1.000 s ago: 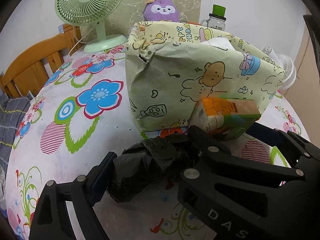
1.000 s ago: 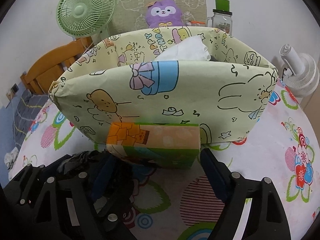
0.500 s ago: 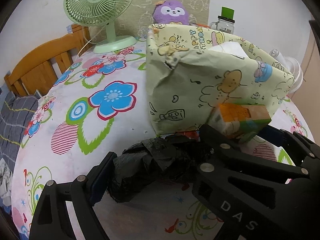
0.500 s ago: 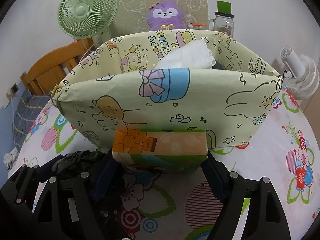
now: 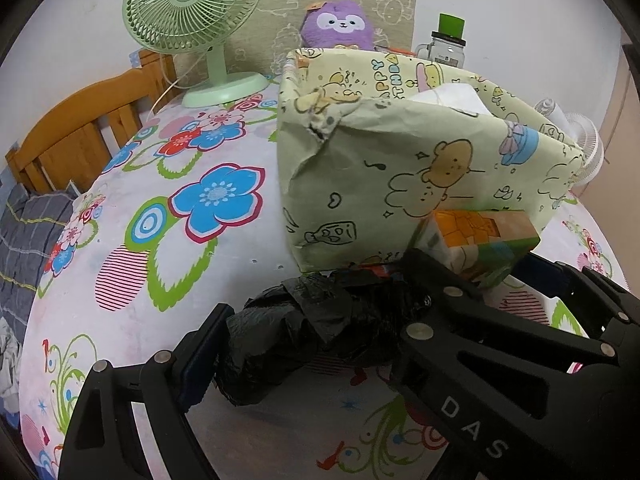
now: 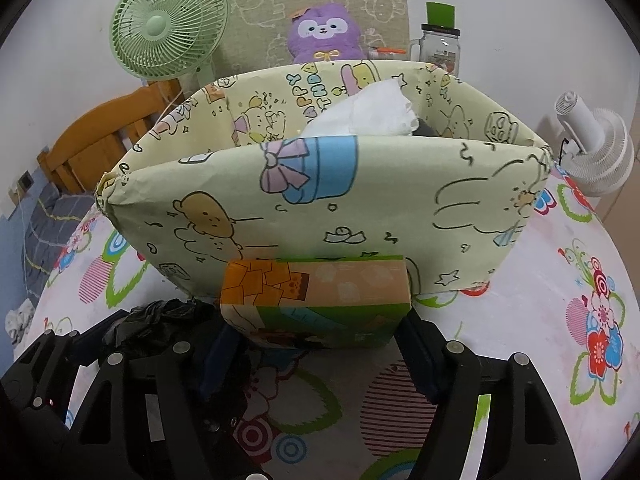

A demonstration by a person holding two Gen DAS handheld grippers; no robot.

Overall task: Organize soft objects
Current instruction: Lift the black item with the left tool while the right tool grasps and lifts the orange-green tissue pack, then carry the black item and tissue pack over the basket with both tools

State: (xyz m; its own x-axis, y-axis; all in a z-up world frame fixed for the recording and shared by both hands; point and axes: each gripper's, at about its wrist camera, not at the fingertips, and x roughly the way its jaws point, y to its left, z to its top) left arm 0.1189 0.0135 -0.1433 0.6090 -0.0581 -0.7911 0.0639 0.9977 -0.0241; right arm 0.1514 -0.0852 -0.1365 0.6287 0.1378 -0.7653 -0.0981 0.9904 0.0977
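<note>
Left wrist view showed the left gripper (image 5: 304, 336) spread wide around a crumpled black bag (image 5: 312, 328) lying on the flowered bench (image 5: 160, 208); the left pad touched the bag, the right finger's contact could not be told. In the right wrist view the right gripper (image 6: 316, 344) was closing its jaws on a tissue pack (image 6: 316, 300), both pads at the pack's ends, the pack tilted just in front of the box (image 6: 320, 200) wall. White tissue (image 6: 368, 112) stuck up inside the box. Behind stood a green fan (image 6: 168, 20), a purple plush (image 6: 324, 32), a jar (image 6: 440, 44) and a white fan (image 6: 596, 148).
</note>
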